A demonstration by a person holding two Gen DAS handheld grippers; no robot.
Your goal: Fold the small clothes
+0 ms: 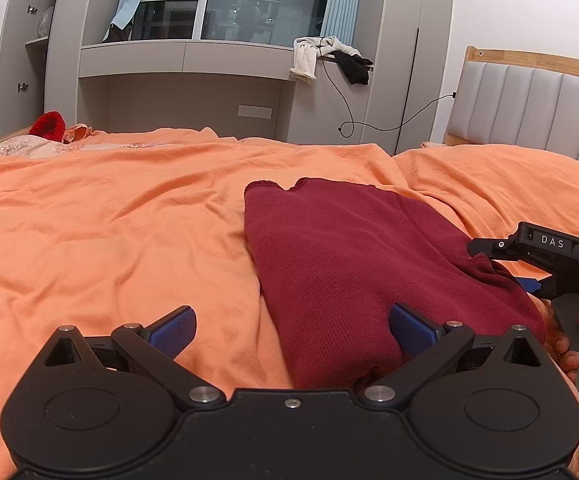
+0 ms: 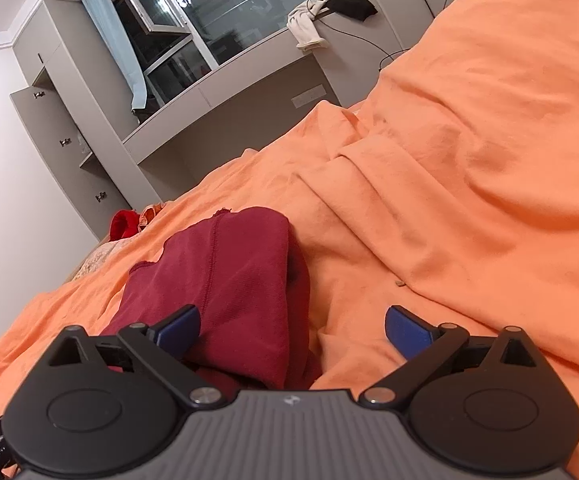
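Two sets of tongs, both spread wide, nothing pinched in either! Nearest in the left wrist view, the left tongs (image 1: 292, 330) hang low over the bed with their blue pads apart; the right-hand pad sits over the near end of the dark red garment (image 1: 349, 264), the left-hand pad over bare orange sheet (image 1: 109, 220). Over in the right wrist view, the right tongs (image 2: 292, 330) gape just as wide, straddling the garment's right-hand edge: the left pad is above the red cloth (image 2: 229, 280), the other above the sheet. From the left camera, those right tongs (image 1: 529, 276) show at the garment's right side, a person's hand (image 1: 569, 344) wrapped on the grip.

The garment lies folded in a long, flat bundle on the bed, running away from the cameras, a stitched seam showing on its top layer. Just beyond, to the right, an orange pillow (image 1: 509, 180) rests against the grey padded headboard (image 1: 529, 100). Far left, a bright red item (image 1: 48, 124) sits at the bed's edge. Farthest back, white and black clothes (image 1: 329, 58) drape off a grey window ledge (image 1: 185, 56), a black cable (image 1: 345, 100) dangling below.
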